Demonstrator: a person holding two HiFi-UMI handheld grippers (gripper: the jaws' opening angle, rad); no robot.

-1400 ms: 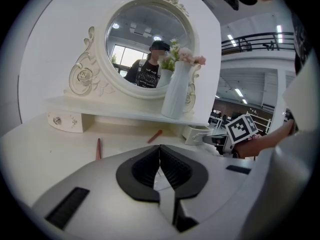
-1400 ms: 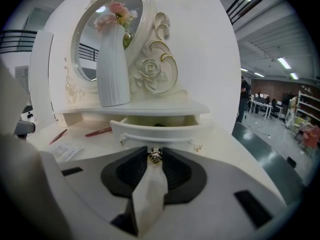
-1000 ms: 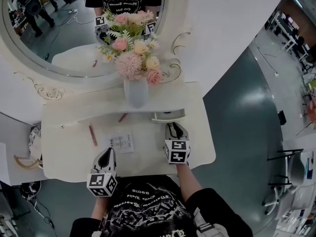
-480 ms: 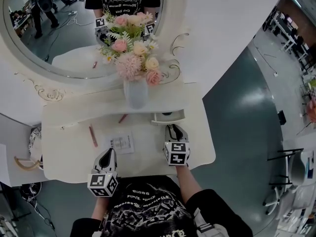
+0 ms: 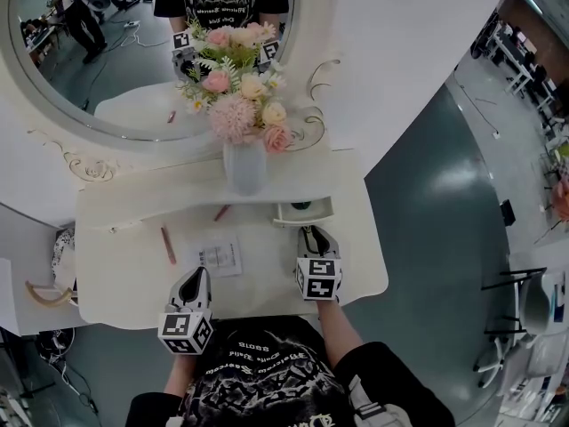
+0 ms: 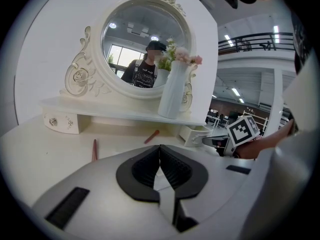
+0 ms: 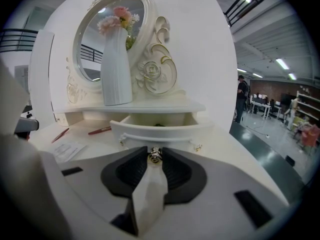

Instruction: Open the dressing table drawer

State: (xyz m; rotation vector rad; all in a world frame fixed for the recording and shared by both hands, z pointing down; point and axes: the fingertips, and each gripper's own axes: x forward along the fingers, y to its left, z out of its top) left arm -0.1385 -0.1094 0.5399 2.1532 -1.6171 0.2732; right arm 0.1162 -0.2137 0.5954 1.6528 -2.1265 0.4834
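Observation:
The small cream drawer under the right end of the dressing table's shelf stands partly pulled out, and something dark shows inside it. In the right gripper view the drawer is straight ahead, with its little metal knob pinched between the pads. My right gripper is shut on that knob. My left gripper rests near the table's front edge, shut with nothing in it. A matching drawer at the shelf's left end is closed.
A white vase of pink flowers stands on the shelf before the round mirror. A red pencil, a second one and a paper slip lie on the tabletop. Grey floor lies to the right.
The drawer has come out a little further, so its inside now shows. Both grippers have kept their places. A person reflected in the mirror has walked on.

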